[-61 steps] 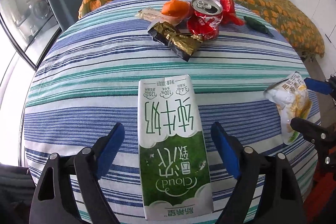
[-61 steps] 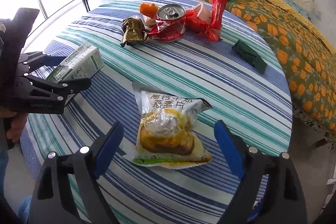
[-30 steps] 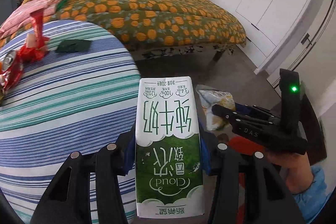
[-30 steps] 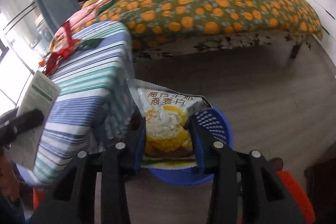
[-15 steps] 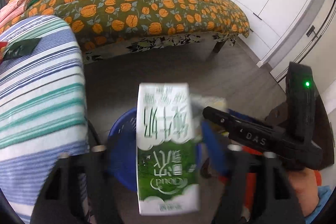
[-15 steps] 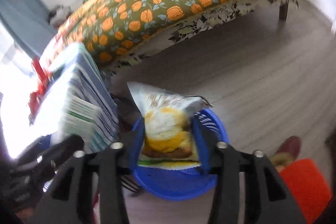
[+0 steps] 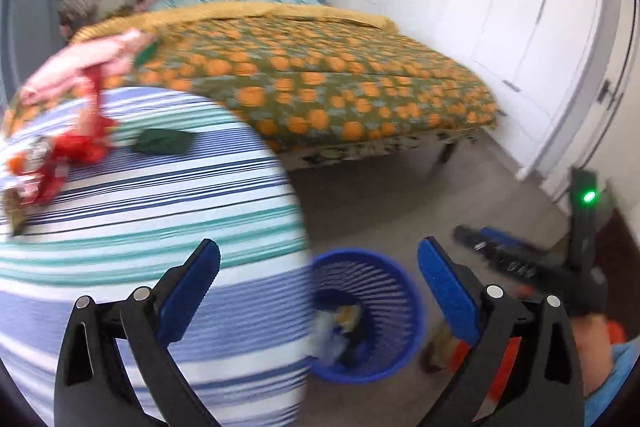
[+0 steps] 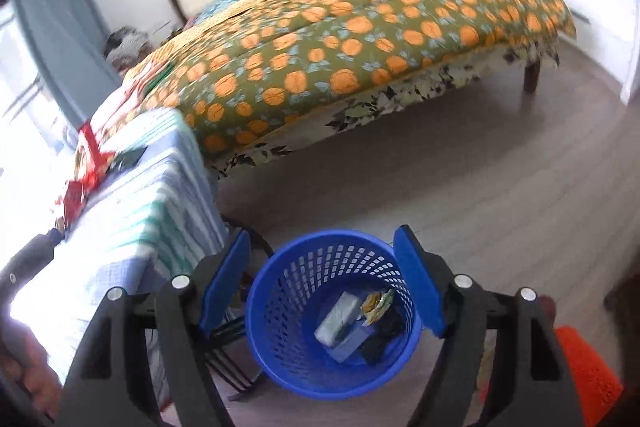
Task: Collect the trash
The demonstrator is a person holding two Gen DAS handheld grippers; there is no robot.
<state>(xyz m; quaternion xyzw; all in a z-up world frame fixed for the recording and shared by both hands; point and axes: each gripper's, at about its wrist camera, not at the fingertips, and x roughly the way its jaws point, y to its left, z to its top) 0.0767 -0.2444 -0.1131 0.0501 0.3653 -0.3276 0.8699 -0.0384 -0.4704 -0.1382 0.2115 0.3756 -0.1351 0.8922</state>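
1. Left gripper (image 7: 318,285) spread wide, nothing between the blue pads (two of them, both bare).
2. Right gripper (image 8: 322,281) gaping just as wide over the blue basket (image 8: 280,339), empty too.
3. One basket only, standing on the grey floor (image 8: 460,187) just right of the striped table (image 7: 140,227), near the camera.
4. Down in the basket: one milk carton (image 8: 338,317) lying tilted, one yellow snack bag (image 8: 376,301) beside it on the right, plus dark bits too small to count.
5. Same basket in the left wrist view (image 7: 384,283), contents blurred.
6. On the table's far left: a red heap of wrappers (image 7: 76,147) with a can (image 7: 38,151) in it (too smeared to count the pieces).
7. One dark green packet (image 7: 162,141) lying apart, right of the red heap.
8. One bed (image 8: 360,27) beyond, orange-spotted cover, far side of the room.
9. Right gripper's body (image 7: 520,267) visible at right in the left wrist view, green light on.
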